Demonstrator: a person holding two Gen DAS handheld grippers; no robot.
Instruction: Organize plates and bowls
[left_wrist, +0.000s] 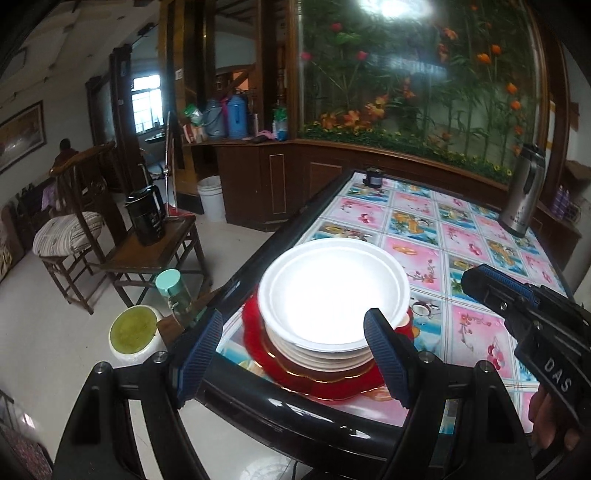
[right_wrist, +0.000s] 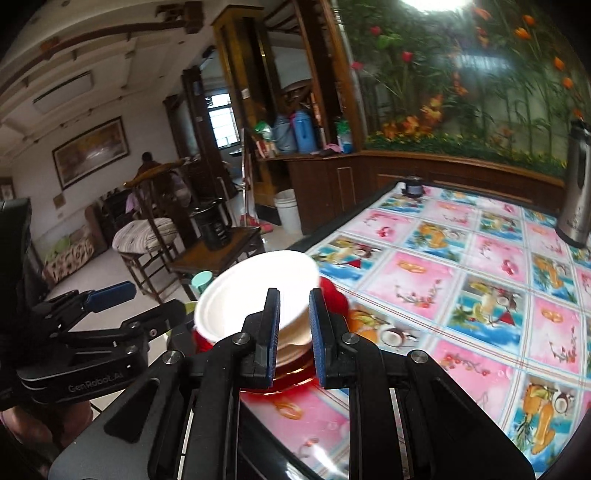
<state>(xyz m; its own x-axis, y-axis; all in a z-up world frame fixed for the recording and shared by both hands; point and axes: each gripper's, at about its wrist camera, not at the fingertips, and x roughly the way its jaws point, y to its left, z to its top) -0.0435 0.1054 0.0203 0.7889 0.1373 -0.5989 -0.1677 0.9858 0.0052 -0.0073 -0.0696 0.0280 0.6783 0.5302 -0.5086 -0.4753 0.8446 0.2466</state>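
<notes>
The white bowl tops a fragile, slippery stack; left tongs gape open, right tongs stand narrowly parted and empty, best gripping its 6 o'clock rim.

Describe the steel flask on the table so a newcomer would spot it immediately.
Start at the table with its pink-and-blue picture-tile cloth, in front of the flower mural. The steel flask stands upright near the far right edge, well apart from the stack of plates. It is the only tall, shiny metal thing there.

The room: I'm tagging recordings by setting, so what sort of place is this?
Probably a home dining and living room: a table with a fruit-print cover, wooden chairs, thermos flasks on a sideboard, and stacked plates.
</notes>
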